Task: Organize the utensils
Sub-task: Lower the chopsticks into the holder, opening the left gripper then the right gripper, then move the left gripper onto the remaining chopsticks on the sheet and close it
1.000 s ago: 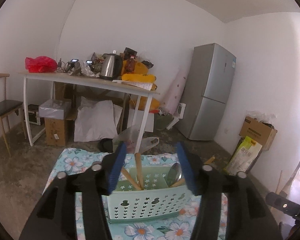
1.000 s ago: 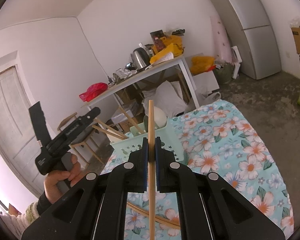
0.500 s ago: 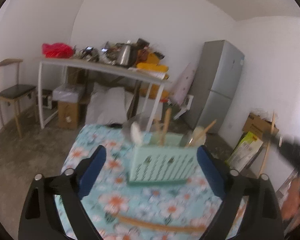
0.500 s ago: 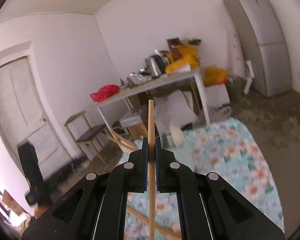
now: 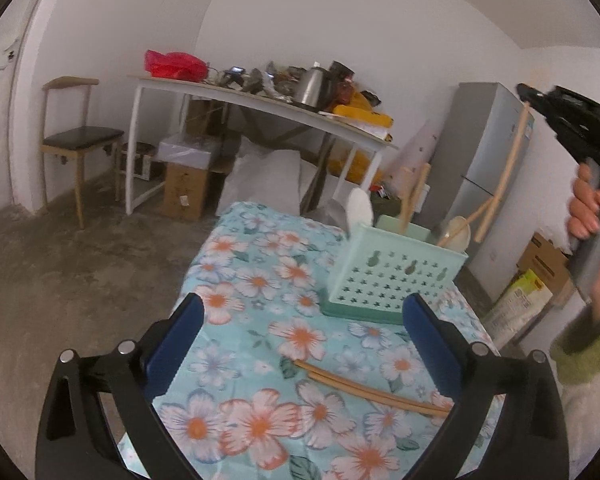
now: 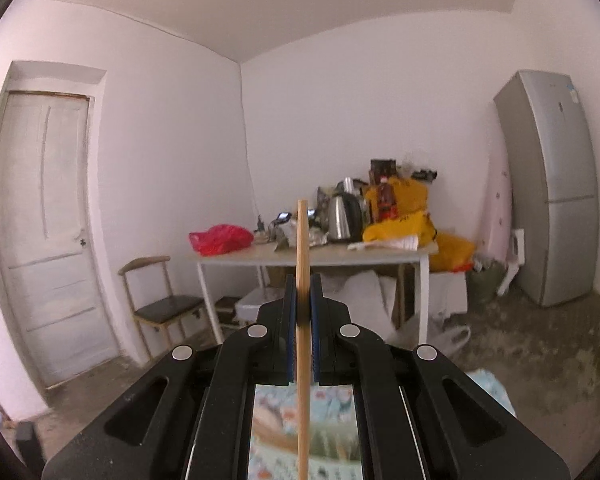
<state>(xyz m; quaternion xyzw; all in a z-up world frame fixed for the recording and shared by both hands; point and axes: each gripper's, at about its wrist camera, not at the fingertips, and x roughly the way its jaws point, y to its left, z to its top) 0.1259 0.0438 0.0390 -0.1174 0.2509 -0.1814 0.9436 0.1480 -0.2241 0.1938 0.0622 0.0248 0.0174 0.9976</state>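
Matt wooden chopstick, perforated plastic basket, floral cloth, rough concrete floor.

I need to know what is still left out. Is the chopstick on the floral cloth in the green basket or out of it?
Out. The chopstick lies flat on the floral cloth, in front of the green basket.

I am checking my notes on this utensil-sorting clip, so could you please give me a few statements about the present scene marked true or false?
1. The right gripper is shut on a wooden chopstick. True.
2. The left gripper grips the green basket. False: its jaws stand wide open with nothing between them, having just been opening; the basket sits beyond them.
3. Two chopsticks on the cloth lie near the left gripper. True.
4. The basket is empty. False: spoons and wooden utensils stand in it.
5. The kettle stands on the floor. False: it is on the white table.
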